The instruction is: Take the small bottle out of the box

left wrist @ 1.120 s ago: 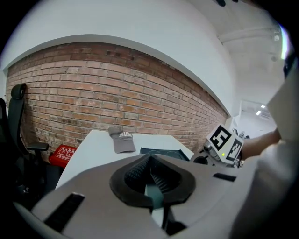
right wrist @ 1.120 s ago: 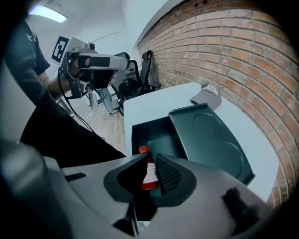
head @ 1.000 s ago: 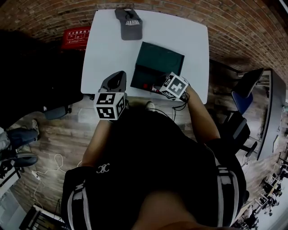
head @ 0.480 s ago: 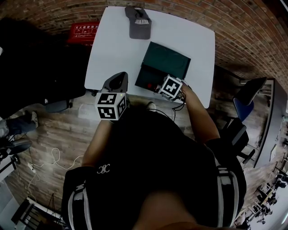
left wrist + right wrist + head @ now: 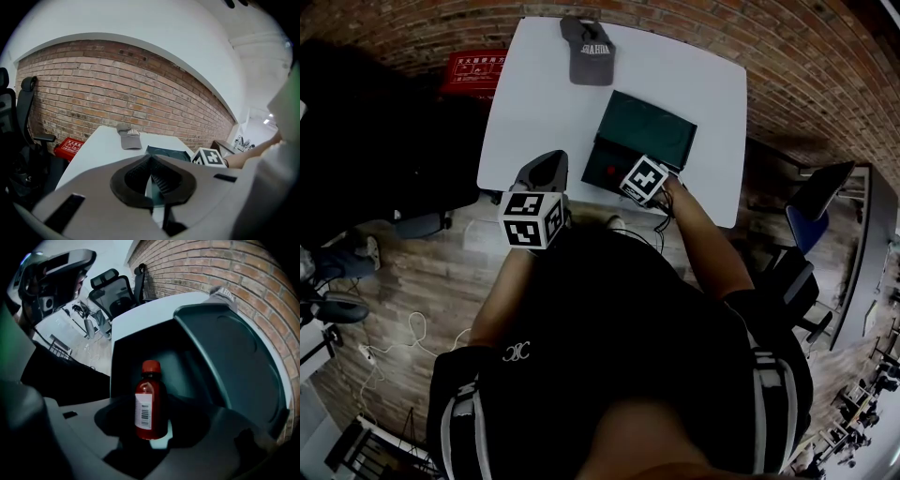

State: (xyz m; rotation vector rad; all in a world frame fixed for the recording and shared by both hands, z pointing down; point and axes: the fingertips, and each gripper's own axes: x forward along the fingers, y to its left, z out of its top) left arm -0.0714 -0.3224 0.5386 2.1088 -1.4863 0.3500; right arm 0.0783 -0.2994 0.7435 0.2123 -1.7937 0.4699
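Note:
The small red bottle (image 5: pixel 150 404), red cap and white barcode label, stands upright in the dark green box (image 5: pixel 187 366), whose lid (image 5: pixel 234 348) lies open behind it. My right gripper (image 5: pixel 157 423) has the bottle between its jaws, which are opening, with gaps on both sides. From the head view, the right gripper (image 5: pixel 628 183) reaches into the box (image 5: pixel 647 127) at the table's near edge. My left gripper (image 5: pixel 539 173) hovers at the table's front edge, left of the box, jaws together and empty (image 5: pixel 151 159).
A grey cap (image 5: pixel 586 47) lies at the far edge of the white table (image 5: pixel 534 103). A red case (image 5: pixel 472 73) sits on the floor to the left. Office chairs (image 5: pixel 811 187) stand on the right, and a brick wall is behind.
The right gripper has moved left over the box's base. The left gripper has stayed put.

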